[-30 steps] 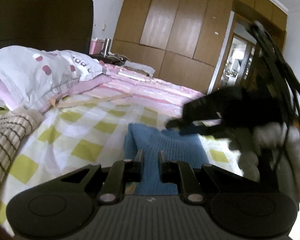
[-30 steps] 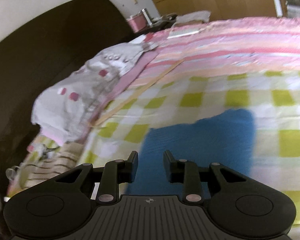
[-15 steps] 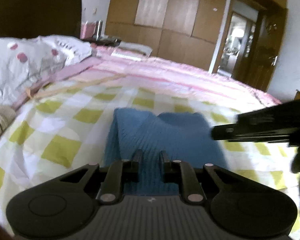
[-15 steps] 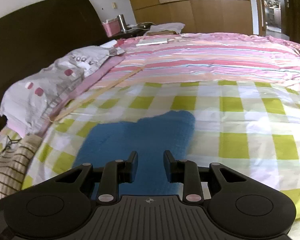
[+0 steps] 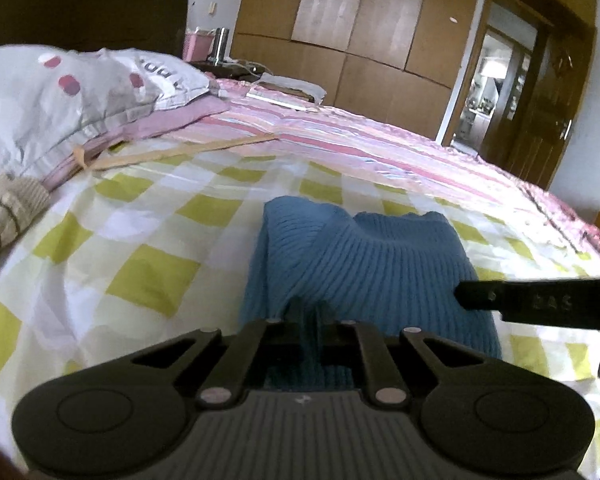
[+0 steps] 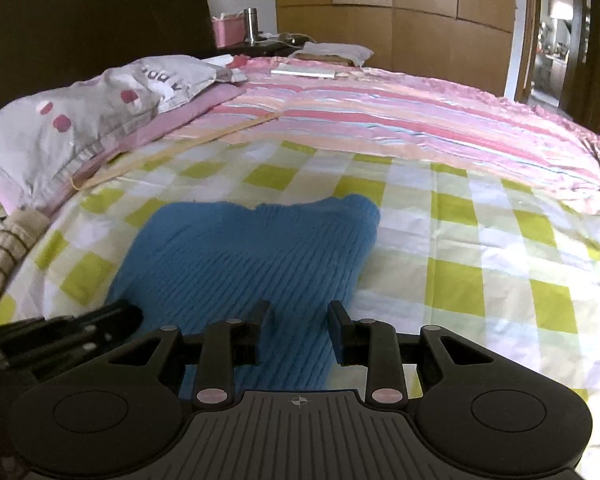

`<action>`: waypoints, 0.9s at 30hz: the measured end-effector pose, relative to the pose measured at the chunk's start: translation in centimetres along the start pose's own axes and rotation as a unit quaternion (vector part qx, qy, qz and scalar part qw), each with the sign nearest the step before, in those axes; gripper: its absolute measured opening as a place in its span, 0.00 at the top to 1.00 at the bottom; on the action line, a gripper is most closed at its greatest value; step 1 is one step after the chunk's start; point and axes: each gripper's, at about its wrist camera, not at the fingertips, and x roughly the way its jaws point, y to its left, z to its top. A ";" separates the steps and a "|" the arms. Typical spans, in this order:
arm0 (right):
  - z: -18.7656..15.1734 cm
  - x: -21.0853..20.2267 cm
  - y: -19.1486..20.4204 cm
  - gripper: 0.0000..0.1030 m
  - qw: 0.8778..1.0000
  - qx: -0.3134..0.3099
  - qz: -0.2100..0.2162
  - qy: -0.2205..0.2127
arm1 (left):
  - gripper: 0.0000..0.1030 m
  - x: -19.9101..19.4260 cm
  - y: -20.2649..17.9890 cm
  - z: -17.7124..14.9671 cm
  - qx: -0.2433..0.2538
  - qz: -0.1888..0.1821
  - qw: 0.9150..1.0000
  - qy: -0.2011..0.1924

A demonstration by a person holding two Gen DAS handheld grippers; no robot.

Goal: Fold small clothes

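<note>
A blue ribbed knit garment (image 5: 364, 264) lies in the lower middle of the frame on a bed covered by a yellow-and-white checked sheet (image 5: 112, 264). The left gripper (image 5: 309, 312) has just been closing, and its jaws now pinch a raised fold of the blue knit at the garment's near edge. In the right wrist view the same garment (image 6: 252, 256) spreads across the centre, and the right gripper (image 6: 300, 320) stands parted over its near edge, pads apart from the cloth. A grey pillow with red dots (image 6: 80, 116) sits at upper left.
</note>
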 end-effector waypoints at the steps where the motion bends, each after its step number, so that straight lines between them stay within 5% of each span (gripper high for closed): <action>1: -0.1 -0.3 -0.2 0.71 1.000 0.007 0.005 -0.001 | 0.84 -0.1 0.3 0.1 -0.004 -0.002 1.000 0.000; 9: -1.5 -2.4 -2.2 0.61 0.998 0.057 0.031 -0.001 | 0.83 -1.2 0.5 0.5 -0.004 -0.008 1.000 -0.007; 14: -2.5 -2.0 -3.5 0.49 0.991 0.112 0.072 0.020 | 0.67 -1.7 1.4 0.9 -0.026 -0.017 1.000 -0.003; 19: -3.4 -1.0 -4.8 0.44 0.974 0.184 0.130 0.035 | 0.62 -1.9 1.7 1.0 -0.028 -0.060 0.998 0.000; 27: -4.3 0.2 -4.3 0.36 0.970 0.195 0.138 0.041 | 0.52 -0.5 2.2 0.4 -0.011 -0.067 0.997 0.028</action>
